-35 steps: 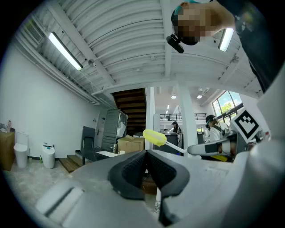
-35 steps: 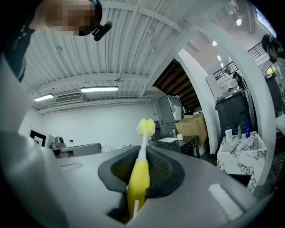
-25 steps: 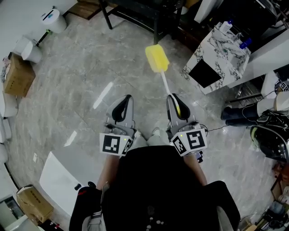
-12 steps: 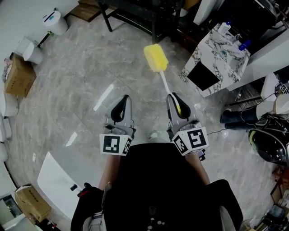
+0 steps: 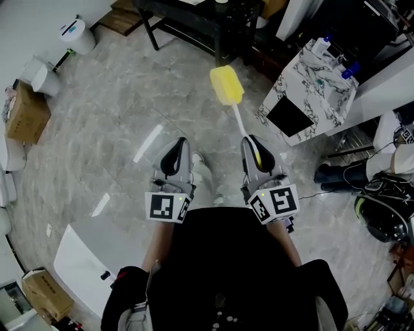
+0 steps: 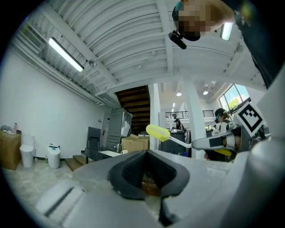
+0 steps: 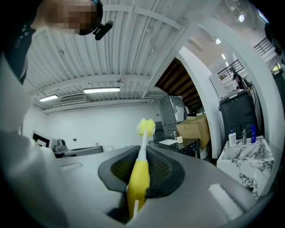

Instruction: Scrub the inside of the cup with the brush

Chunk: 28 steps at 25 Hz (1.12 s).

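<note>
My right gripper (image 5: 250, 139) is shut on the yellow handle of a brush (image 5: 226, 85). Its white stem and yellow sponge head point forward, away from me, over the floor. In the right gripper view the brush (image 7: 139, 176) stands up from between the dark pads, with its sponge head at the top. My left gripper (image 5: 180, 141) is beside it on the left, shut, with nothing in it. In the left gripper view the pads (image 6: 133, 167) meet, and the brush (image 6: 158, 132) shows to the right. A small white cup (image 7: 179, 140) stands on a dark table far ahead.
I stand on a grey marble floor. A marble-patterned counter (image 5: 314, 74) with bottles is ahead on the right, and a dark table (image 5: 194, 19) is straight ahead. A cardboard box (image 5: 26, 106) and a white bin (image 5: 77, 29) are at the left, a white board (image 5: 84, 258) lies near left.
Both grippers keep their pose and grip. The floor has slid slightly under them, and a shoe now shows between the two grippers.
</note>
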Motion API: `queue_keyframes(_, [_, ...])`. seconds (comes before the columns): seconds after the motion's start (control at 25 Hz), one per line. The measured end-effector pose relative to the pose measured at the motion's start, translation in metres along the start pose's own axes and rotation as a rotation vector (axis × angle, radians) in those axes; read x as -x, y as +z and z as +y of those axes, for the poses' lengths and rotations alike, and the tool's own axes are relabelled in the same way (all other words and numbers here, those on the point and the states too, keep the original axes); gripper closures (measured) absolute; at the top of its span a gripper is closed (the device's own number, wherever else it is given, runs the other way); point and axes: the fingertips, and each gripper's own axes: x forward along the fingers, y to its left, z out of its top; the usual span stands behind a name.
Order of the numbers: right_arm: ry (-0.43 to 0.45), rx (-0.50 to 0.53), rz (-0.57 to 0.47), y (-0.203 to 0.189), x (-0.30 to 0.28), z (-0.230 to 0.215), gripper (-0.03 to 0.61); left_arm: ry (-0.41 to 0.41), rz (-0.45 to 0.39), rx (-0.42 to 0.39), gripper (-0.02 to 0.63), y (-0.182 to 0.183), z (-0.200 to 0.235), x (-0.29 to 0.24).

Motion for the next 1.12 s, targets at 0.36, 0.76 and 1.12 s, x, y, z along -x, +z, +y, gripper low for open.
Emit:
queue_keyframes(0.36, [-0.041,0.008,0.007,-0.007,-0.06,-0.034,0.537,-0.042,-0.002,0.019,0.612,-0.015,0.03,-0.069])
queue_keyframes(0.76, [-0.079,-0.009,0.002,0.002,-0.156,-0.068,0.537,-0.126,0.011,0.007,0.612,-0.015,0.076,-0.169])
queue_keyframes(1.12, [-0.105,0.003,-0.025,0.014,-0.252,-0.083,0.537,-0.177,-0.016,0.018,0.612,-0.009,0.139,-0.237])
